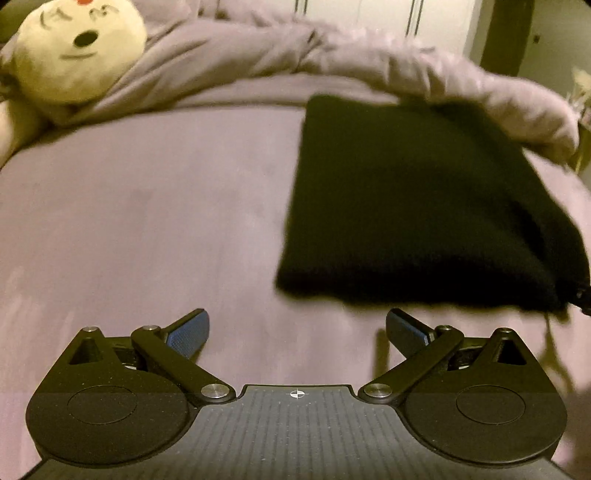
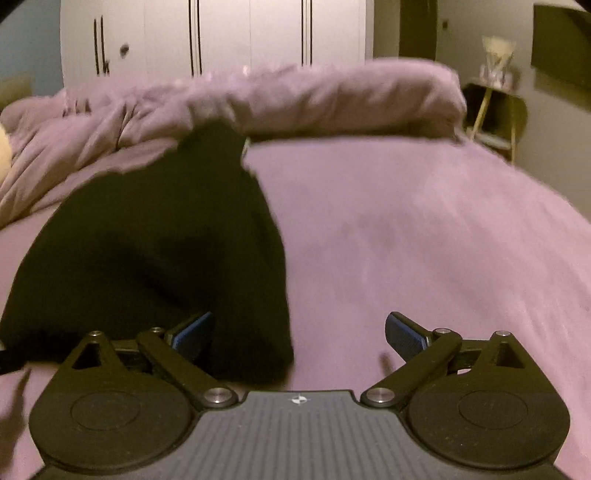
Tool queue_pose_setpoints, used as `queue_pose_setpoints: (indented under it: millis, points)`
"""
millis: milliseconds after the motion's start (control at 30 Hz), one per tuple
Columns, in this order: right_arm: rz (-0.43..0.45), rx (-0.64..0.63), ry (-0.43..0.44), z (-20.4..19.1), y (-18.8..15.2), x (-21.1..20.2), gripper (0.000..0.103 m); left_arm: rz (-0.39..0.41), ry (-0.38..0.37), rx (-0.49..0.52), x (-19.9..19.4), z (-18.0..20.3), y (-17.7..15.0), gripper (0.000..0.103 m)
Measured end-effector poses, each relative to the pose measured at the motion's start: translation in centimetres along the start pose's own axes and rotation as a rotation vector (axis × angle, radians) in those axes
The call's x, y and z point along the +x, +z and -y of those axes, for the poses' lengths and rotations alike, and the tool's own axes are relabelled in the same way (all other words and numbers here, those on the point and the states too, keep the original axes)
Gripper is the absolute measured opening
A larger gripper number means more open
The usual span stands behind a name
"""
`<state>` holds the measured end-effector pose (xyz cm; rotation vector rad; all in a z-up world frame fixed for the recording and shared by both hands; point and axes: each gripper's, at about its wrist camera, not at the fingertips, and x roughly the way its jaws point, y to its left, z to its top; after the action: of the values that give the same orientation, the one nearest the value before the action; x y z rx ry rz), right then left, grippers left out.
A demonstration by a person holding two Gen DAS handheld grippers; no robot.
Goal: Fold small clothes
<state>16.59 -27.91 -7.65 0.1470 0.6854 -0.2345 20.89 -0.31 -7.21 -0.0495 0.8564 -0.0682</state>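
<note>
A black garment lies folded flat on the mauve bed sheet, ahead and to the right of my left gripper. That gripper is open and empty, just short of the garment's near edge. In the right wrist view the same garment lies ahead and to the left. My right gripper is open and empty, with its left finger over the garment's near right corner. A small zipper or tag shows at the garment's right edge.
A bunched mauve duvet runs along the far side of the bed. A cream plush toy lies at the far left. A white wardrobe stands behind the bed, and a small side table stands at the right.
</note>
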Motion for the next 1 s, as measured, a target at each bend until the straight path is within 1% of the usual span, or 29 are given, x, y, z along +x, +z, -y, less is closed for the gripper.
queue_pose_setpoints:
  millis: [167,267,333,433,533,667,867,1000]
  points:
    - [-0.080,-0.034,0.066,-1.0,-1.7,-4.0,0.099,-0.037,0.011,0.016,-3.2,1.2,-1.2,0.103]
    - [-0.125,-0.058,0.081,-2.0,-2.1,-5.4,0.099,-0.062,0.045,0.015,-4.9,1.6,-1.7,0.103]
    - [-0.159,-0.064,0.069,-2.7,-2.1,-6.0,0.099,-0.075,0.078,0.018,-5.9,1.8,-1.7,0.103]
    - [-0.202,-0.084,0.026,-3.6,-2.3,-6.7,0.099,-0.088,0.079,0.024,-6.9,2.0,-1.8,0.103]
    - [-0.170,-0.098,0.036,-4.0,-2.4,-7.7,0.099,-0.102,0.086,0.034,-7.5,2.4,-2.0,0.103]
    - [-0.171,-0.084,0.051,-3.9,-2.4,-8.6,0.099,-0.113,0.093,0.057,-7.6,3.1,-2.0,0.103]
    - [-0.180,-0.063,0.053,-3.5,-2.3,-8.6,0.099,-0.120,0.092,0.076,-7.6,3.9,-2.1,0.103]
    - [-0.175,-0.061,0.049,-3.3,-2.3,-8.7,0.099,-0.133,0.077,0.065,-7.5,3.9,-2.1,0.103]
